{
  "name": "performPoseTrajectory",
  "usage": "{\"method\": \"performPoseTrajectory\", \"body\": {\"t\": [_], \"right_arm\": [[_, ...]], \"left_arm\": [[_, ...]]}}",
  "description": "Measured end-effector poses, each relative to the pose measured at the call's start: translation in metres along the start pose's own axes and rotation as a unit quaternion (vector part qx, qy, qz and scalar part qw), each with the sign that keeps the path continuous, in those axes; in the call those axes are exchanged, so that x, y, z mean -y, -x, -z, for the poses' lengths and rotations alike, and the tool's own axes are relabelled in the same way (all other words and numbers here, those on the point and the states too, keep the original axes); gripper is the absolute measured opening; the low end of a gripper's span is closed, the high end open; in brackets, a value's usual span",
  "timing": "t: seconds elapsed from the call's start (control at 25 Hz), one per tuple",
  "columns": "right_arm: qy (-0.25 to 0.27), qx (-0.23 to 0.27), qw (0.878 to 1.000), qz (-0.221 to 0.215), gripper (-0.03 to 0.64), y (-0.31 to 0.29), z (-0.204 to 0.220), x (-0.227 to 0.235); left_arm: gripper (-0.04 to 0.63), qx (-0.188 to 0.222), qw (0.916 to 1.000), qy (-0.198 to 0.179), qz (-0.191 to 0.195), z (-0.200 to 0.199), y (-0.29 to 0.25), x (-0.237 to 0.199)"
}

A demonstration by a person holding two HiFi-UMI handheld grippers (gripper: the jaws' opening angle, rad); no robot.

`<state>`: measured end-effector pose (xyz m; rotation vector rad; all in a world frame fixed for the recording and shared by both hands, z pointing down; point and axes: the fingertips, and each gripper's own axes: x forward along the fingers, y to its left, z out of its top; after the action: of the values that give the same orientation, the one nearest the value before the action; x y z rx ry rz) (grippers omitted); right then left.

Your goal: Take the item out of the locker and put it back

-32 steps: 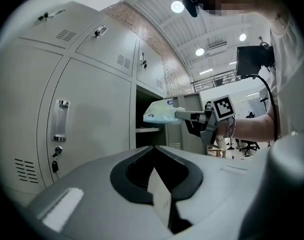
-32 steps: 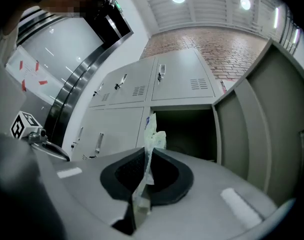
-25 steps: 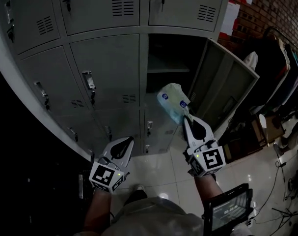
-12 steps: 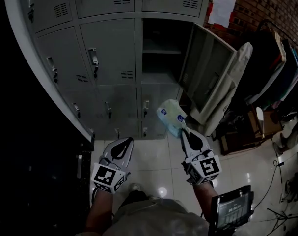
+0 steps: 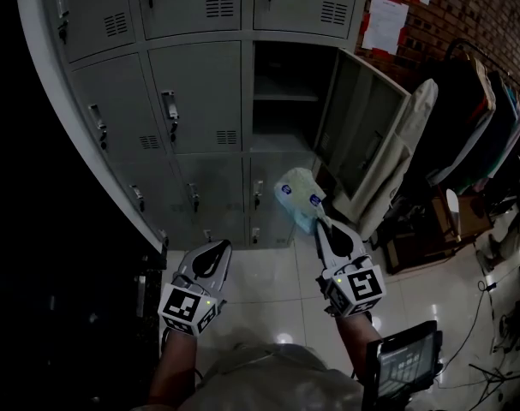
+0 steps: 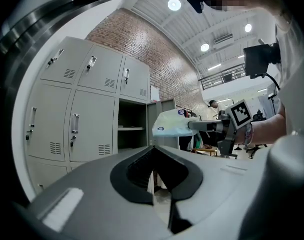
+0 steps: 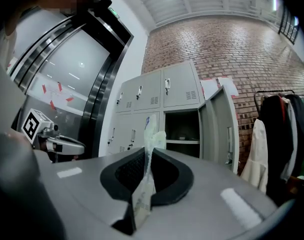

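Soft pale plastic packet with a blue round label [image 5: 299, 197] is in mid-air, outside the grey metal locker [image 5: 200, 92], its door [image 5: 362, 135] open

The glossy pale tiled floor [image 5: 277, 268] fills the lower centre of the head view. A bank of grey metal lockers [image 5: 200, 84] stands on it at upper left, a thin grey shelf [image 5: 285, 98] crossing its open compartment [image 5: 287, 67]. Dark cables [image 5: 498, 349] seem to trail over the tiles at lower right.
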<state>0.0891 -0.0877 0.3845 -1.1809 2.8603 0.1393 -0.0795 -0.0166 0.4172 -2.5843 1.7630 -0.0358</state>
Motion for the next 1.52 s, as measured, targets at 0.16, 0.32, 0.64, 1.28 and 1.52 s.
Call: {"method": "performPoseTrajectory", "body": {"t": [0.16, 0.32, 0.64, 1.28, 1.52], "right_arm": [[0.001, 0.001, 1.000, 0.006, 0.008, -0.016, 0.001, -0.001], [0.006, 0.012, 1.000, 0.023, 0.008, -0.035, -0.004, 0.003], [-0.006, -0.002, 0.998, 0.055, 0.008, -0.079, 0.014, 0.027], [0.015, 0.039, 0.997, 0.060, 0.008, -0.245, 0.000, 0.155], [0.033, 0.051, 0.995, 0.079, 0.008, -0.298, -0.013, 0.184]], "left_arm": [[0.003, 0.007, 1.0000, -0.001, 0.002, -0.003, -0.004, -0.018], [0.004, 0.014, 0.9998, -0.011, 0.011, -0.008, -0.010, -0.039], [0.004, -0.007, 0.9997, 0.002, 0.025, 0.014, -0.040, -0.075], [0.004, 0.004, 0.9997, -0.010, 0.020, 0.005, -0.206, -0.151], [0.005, -0.007, 0.9986, -0.028, 0.045, 0.006, -0.239, -0.168]]}}
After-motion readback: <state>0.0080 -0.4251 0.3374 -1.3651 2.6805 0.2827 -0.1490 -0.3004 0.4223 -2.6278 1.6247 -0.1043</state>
